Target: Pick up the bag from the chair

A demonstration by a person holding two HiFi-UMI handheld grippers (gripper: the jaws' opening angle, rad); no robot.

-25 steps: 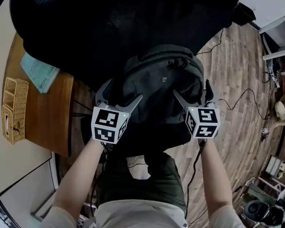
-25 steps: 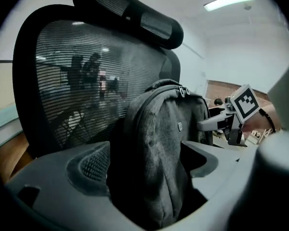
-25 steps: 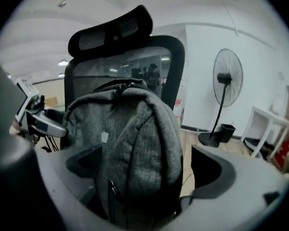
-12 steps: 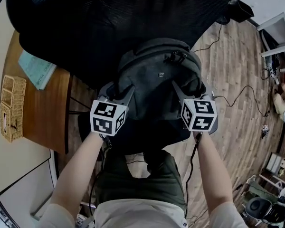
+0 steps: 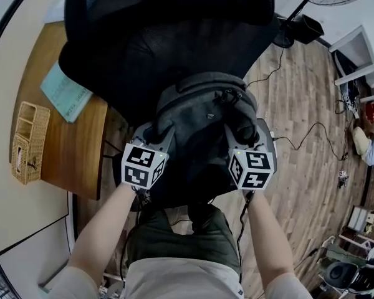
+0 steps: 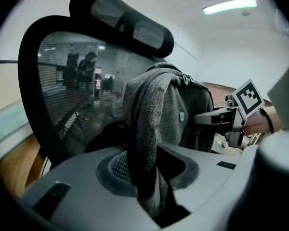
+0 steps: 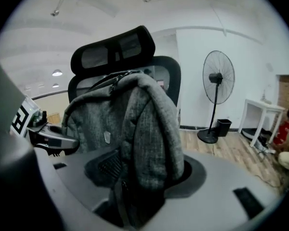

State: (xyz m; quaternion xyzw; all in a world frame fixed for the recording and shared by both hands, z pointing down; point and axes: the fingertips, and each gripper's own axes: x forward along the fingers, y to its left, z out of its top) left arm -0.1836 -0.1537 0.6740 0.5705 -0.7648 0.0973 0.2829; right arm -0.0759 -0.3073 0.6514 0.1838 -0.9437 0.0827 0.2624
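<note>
Between the jaws of the left gripper sits a thick fold from the side of the grey cloth backpack. Those jaws have just been closing and pinch the fold in a narrow grip. Across the backpack, the right gripper has also just been closing. It squeezes a fatter padded fold on the other side, so its jaws stand a bit wider. The backpack stands up tall just ahead of both grippers, with the black mesh office chair right behind it. I cannot see if its bottom rests on the seat. To lift it well, I think both hands should squeeze hard and go up together at the same speed, so no fold slips out. Then they should pull back toward the person to clear the chair. Only the head view shows both grippers at once, one on each side of the backpack, and the brown wooden table out past the left gripper. Only the gripper views show the cloth caught between the pads. The right gripper view also shows the whole white standing fan far ahead on its right.
</note>
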